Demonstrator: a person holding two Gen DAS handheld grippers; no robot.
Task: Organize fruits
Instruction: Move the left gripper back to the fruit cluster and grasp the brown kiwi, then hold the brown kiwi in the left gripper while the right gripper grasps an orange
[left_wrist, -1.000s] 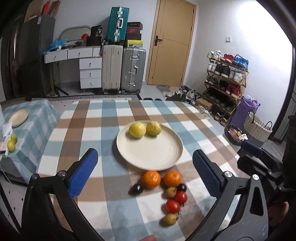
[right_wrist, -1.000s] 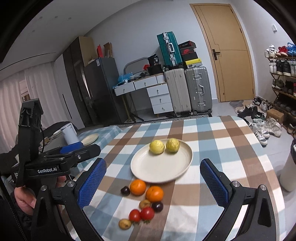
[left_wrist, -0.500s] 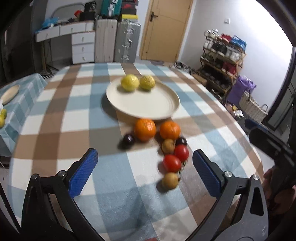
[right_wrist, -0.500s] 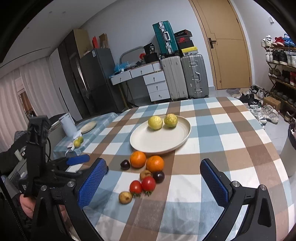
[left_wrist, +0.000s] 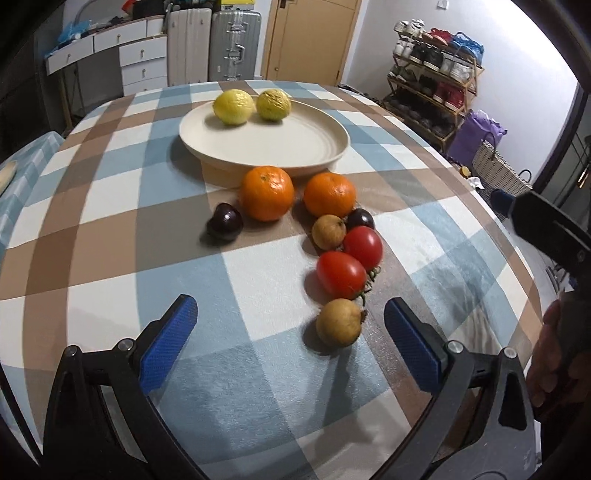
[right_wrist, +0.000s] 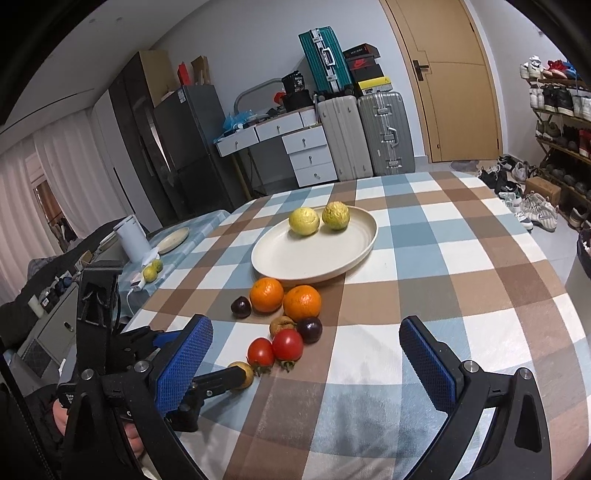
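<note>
A cream plate (left_wrist: 295, 151) (right_wrist: 280, 266) on the checked tablecloth holds two yellow citrus fruits (left_wrist: 233, 107) (right_wrist: 303, 220). In front of it lie two oranges (left_wrist: 266, 192) (right_wrist: 266, 294), two dark plums (left_wrist: 224, 221), two red tomatoes (left_wrist: 341, 274) (right_wrist: 287, 344) and two tan fruits. My left gripper (left_wrist: 290, 338) is open and low over the cloth, with the nearest tan fruit (left_wrist: 339, 322) just inside its right finger. My right gripper (right_wrist: 306, 365) is open and empty, behind the fruit cluster. The left gripper's finger (right_wrist: 218, 380) shows beside that tan fruit (right_wrist: 246, 373).
Suitcases (right_wrist: 365, 136), white drawers and a wooden door stand past the table's far edge. A shoe rack (left_wrist: 436, 85) and woven basket are to the right. A side table (right_wrist: 173, 240) at left holds a small plate, a white cup and two small fruits.
My left gripper has dropped and moved forward toward the fruit cluster; the fruits now sit much closer. The right gripper has lowered and advanced slightly. No fruit has moved.
</note>
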